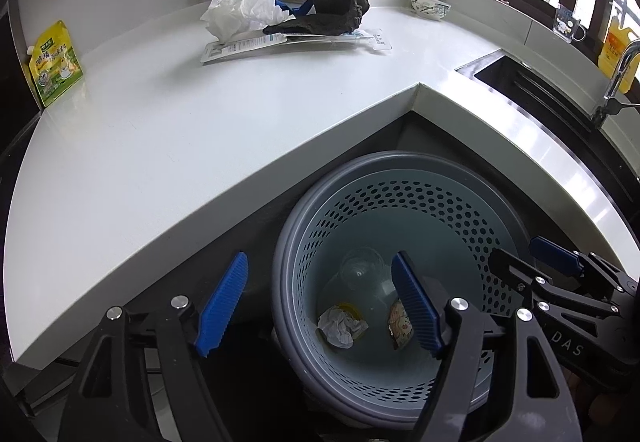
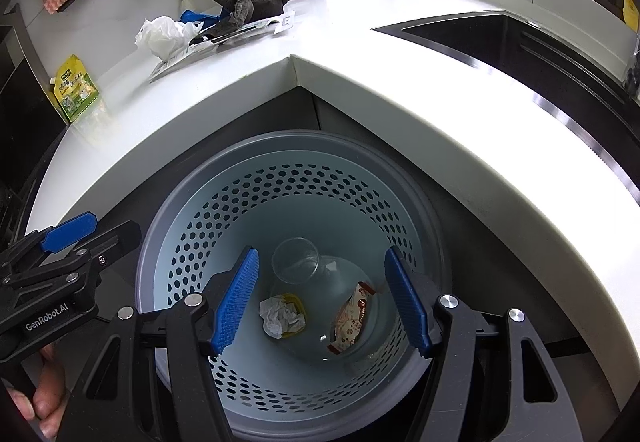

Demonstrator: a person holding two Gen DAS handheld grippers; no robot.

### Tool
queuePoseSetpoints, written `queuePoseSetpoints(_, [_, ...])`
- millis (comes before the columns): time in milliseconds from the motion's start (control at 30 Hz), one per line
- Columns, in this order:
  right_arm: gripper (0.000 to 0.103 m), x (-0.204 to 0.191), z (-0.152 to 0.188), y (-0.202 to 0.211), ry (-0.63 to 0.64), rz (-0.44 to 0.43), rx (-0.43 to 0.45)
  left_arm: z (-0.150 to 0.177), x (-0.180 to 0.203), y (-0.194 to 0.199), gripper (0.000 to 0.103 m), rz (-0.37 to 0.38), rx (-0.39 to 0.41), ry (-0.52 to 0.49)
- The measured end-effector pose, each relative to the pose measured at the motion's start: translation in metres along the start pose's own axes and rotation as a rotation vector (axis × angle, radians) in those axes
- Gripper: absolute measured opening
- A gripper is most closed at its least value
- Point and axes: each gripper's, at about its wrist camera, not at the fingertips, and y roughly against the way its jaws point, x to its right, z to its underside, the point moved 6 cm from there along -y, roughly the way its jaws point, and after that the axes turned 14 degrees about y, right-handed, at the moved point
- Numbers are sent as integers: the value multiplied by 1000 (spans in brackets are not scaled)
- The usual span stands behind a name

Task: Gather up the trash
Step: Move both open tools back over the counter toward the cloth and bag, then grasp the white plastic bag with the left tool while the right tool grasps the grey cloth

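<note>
- White stone countertop [image 2: 400, 90] wraps an inside corner of a kitchen, with a dark sink [image 2: 500, 38] set into it on the right.
- Below that corner stands a round bin [image 2: 288, 158]: a grey outer rim around a pale blue liner pierced with hexagonal holes.
- At the bin's bottom lie a crumpled white paper ball [image 2: 280, 316] partly covering something yellow, a printed snack wrapper [image 2: 352, 320], and a clear plastic cup [image 2: 295, 260] on its side.
- My right gripper [image 2: 324, 304] hangs above the bin's mouth, blue ribbed pads spread wide, nothing between them.
- My left gripper [image 1: 320, 304] sits just beside it over the bin's left rim, also spread and empty.
- Back on the counter remain a crumpled white plastic bag [image 1: 244, 8], a dark rag [image 1: 332, 6] draped over flat packaging, and a yellow-green pouch [image 1: 54, 62] leaning at the far left.
</note>
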Motion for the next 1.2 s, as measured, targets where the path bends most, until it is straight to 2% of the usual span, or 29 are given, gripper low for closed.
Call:
queuePoseSetpoints(300, [63,-3,-16,1,14,-11,21,-12,-5,7,76,3,21,19])
queuePoseSetpoints(533, [63,-2,-43,5,23,-18,51,-37,-9,12,82,21,54,45])
queuePoseSetpoints(833, [63,9,-105,9,22,-24,127,-97,-23,14,85,-4,139,81])
queuePoseSetpoints(1200, [64,1,-191,-22,57,-76,177,-182,-44,1,89,-31,220,154])
